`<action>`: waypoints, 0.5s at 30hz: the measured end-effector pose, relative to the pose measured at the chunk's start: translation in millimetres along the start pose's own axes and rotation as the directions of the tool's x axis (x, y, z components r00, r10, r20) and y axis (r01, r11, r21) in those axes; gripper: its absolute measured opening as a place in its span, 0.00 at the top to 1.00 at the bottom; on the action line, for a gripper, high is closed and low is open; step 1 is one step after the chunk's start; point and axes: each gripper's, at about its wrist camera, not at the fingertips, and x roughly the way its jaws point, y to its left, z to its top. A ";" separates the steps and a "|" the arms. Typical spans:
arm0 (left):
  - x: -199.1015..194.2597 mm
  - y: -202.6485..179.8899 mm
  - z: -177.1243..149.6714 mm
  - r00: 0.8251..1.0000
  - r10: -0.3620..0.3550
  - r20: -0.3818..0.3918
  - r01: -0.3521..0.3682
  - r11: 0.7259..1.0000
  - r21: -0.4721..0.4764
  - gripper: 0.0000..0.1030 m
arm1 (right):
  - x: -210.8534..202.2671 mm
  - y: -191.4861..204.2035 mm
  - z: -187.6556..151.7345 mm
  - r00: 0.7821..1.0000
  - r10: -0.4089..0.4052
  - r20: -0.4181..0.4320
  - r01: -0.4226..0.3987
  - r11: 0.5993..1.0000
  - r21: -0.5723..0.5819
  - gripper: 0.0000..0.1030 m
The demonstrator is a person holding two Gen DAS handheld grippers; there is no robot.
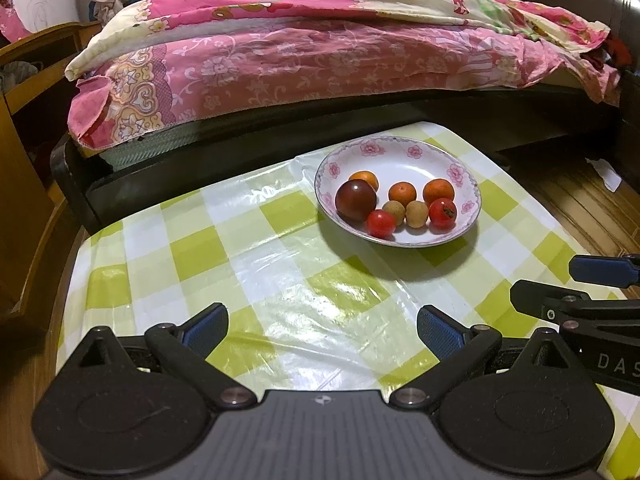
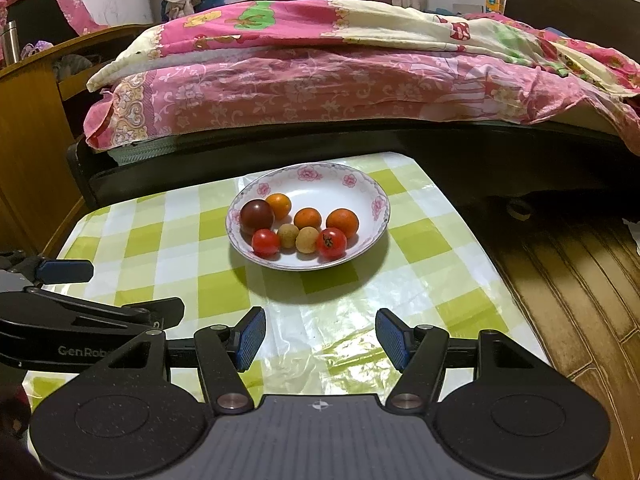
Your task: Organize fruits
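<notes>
Fruits: eight pieces (image 2: 306, 227) grouped in the flowered plate (image 2: 372, 194) on my checkered surface (image 2: 168, 236)
Left tool (image 1: 322, 330): wide, holding nothing
Right tool (image 2: 320, 338): wide, holding nothing — path to plate unobstructed
Behind: bed (image 2: 320, 80) with pink quilt

The left gripper (image 1: 322, 330) was held low and level, its blue-padded fingers (image 1: 208, 330) spread wide with nothing between them. The right gripper (image 2: 320, 338) sat just beside it at much the same height, pointing the same way, its jaws parted too, a little less widely, and gripping nothing.
</notes>
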 end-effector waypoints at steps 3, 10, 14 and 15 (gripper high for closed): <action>-3.1 -1.1 -5.1 1.000 0.000 -0.001 0.000 1.000 0.001 0.00 | -4.0 1.4 -2.6 1.000 -0.006 0.000 0.006 1.000 0.003 0.43; -8.6 -2.3 -15.7 1.000 0.003 -0.009 -0.003 1.000 0.001 0.00 | -10.6 5.2 -9.4 1.000 -0.014 -0.007 0.014 1.000 0.007 0.43; -10.0 -2.8 -21.0 1.000 0.006 -0.019 -0.006 1.000 0.000 0.00 | -13.2 7.5 -13.6 1.000 -0.018 -0.016 0.018 1.000 0.011 0.43; -10.0 -3.0 -21.9 1.000 0.007 -0.021 -0.007 1.000 0.001 0.00 | -13.7 8.2 -14.5 1.000 -0.018 -0.017 0.018 1.000 0.011 0.43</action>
